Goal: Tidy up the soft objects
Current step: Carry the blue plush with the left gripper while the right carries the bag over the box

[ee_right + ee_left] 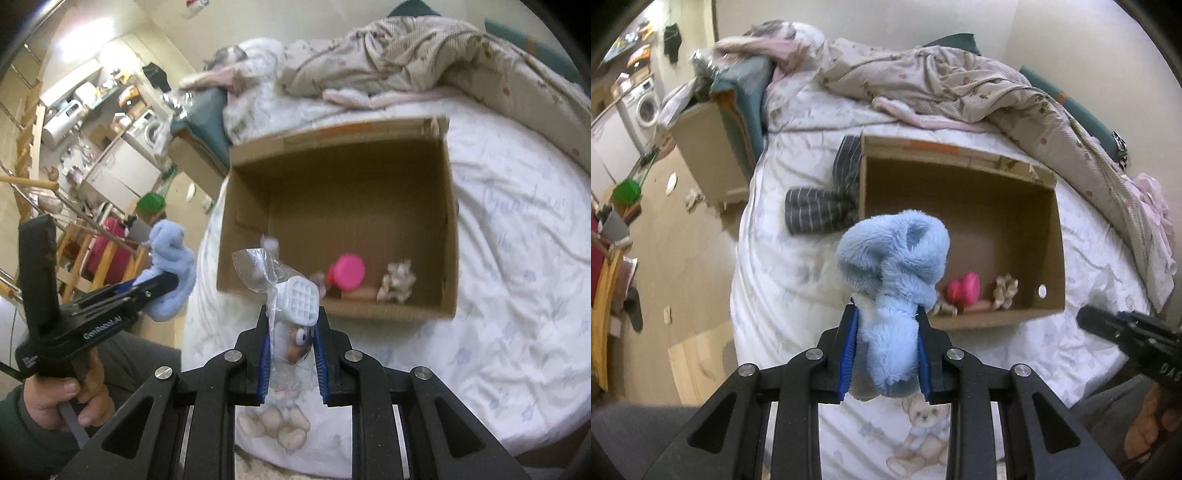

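My left gripper (886, 314) is shut on a fluffy light-blue plush (897, 258), held above the bed just before the open cardboard box (960, 162). It also shows at the left of the right wrist view (171, 258). My right gripper (291, 314) is shut on a white toy in a clear plastic bag (295, 306), in front of the box (448, 221). A pink plush (964, 288) and a beige plush (1004, 290) lie in the box's near corner. The right gripper's tip shows at the right of the left wrist view (1108, 325).
The box sits on a white bedsheet (783, 273). A striped grey garment (820, 210) lies left of the box. A crumpled beige blanket (960, 81) covers the bed's far side. A bedside cabinet (713, 147) and cluttered floor are at left.
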`<state>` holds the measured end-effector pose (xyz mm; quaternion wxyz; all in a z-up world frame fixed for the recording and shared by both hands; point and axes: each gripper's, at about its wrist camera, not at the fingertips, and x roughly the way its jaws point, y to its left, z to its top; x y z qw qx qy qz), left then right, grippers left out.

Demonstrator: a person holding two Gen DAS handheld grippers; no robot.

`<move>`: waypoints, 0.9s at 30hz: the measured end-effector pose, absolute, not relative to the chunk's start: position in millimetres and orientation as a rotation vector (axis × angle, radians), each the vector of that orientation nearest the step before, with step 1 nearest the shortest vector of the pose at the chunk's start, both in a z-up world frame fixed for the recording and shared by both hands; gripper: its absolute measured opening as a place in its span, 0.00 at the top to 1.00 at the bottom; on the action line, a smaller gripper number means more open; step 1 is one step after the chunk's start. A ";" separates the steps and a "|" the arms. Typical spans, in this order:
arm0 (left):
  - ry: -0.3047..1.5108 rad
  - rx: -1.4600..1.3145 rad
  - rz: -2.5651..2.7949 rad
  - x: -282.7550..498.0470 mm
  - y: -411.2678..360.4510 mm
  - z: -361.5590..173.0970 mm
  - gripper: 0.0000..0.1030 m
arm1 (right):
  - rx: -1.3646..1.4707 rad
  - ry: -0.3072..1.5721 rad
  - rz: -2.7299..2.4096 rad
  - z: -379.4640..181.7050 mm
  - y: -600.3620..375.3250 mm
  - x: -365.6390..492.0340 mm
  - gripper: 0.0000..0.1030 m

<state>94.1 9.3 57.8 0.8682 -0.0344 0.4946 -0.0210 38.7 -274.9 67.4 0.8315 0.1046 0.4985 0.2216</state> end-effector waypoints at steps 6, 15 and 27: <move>1.013 -0.056 -0.050 124.0 6.4 64.8 0.75 | 0.254 0.980 0.457 80.0 -283.4 65.3 0.79; 0.986 -0.026 -0.095 160.9 -13.8 48.2 0.75 | 0.373 0.924 0.442 56.7 -304.8 97.9 0.79; 1.033 -0.039 -0.163 178.7 -32.6 2.6 0.74 | 0.418 1.059 0.366 0.0 -312.3 122.4 0.79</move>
